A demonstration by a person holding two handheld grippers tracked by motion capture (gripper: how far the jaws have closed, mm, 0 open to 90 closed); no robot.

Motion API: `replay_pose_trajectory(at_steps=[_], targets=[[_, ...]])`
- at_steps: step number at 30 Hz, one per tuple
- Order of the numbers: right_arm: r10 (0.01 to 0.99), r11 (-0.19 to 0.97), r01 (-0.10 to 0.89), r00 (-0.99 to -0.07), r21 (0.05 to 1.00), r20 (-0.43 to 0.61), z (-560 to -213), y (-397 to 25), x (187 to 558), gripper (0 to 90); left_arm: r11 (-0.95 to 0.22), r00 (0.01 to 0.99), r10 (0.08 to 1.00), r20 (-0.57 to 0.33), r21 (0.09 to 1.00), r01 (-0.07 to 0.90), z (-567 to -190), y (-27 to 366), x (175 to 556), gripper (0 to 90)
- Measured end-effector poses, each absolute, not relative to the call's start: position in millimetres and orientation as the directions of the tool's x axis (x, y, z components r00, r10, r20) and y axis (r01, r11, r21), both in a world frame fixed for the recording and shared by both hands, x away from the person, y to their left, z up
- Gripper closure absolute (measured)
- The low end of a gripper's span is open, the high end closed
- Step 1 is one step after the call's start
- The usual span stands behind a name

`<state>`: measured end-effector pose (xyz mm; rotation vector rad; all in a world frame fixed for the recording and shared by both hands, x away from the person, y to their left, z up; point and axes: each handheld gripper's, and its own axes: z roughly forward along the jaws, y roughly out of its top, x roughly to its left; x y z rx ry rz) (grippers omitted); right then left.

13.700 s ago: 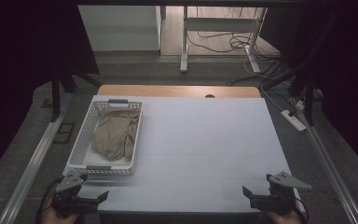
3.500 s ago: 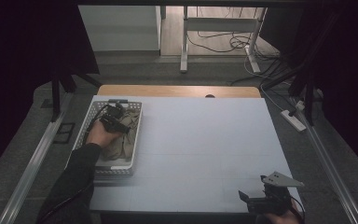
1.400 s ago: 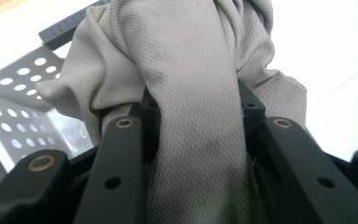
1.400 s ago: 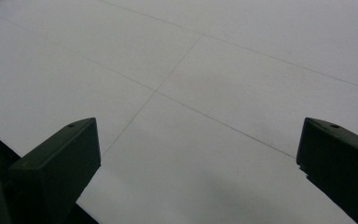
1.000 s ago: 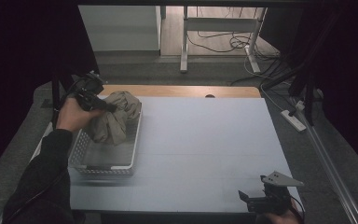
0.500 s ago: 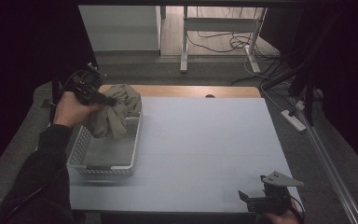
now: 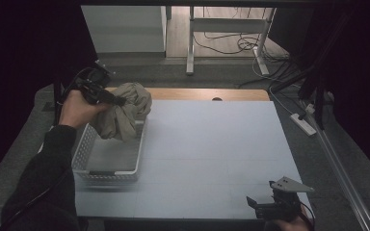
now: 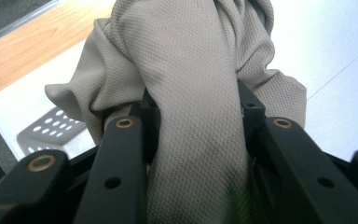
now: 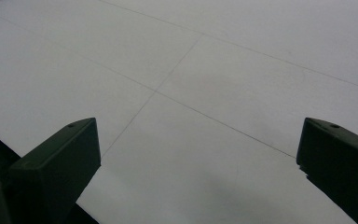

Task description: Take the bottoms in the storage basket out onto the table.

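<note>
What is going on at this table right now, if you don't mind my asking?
A person works at a white table with a gripper in each hand. The left gripper is shut on a beige cloth, its fingers clamping a fold, and holds it bunched up over the far end of a white perforated basket. The right gripper sits open at the table's near right corner, holding nothing.

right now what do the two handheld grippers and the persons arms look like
Both are black two-jaw tools. The left gripper has flat black link bars with brass-coloured pivot pins and round holes; a dark cable trails from it. The right gripper has blocky black jaws and a grey three-cornered plate on top. The left arm wears a dark long sleeve.
</note>
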<state>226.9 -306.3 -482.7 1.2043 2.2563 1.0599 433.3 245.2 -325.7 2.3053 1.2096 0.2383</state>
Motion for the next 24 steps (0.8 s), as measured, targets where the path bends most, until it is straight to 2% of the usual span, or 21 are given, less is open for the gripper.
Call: replay_pose_trajectory(at_steps=[24], targets=[[0.824,0.352,0.544,-0.566,0.762,0.024,-483,-307,227,0.0,-0.499,0.642,0.763,-0.076,0.563,0.659,-311,208,438,64.5]])
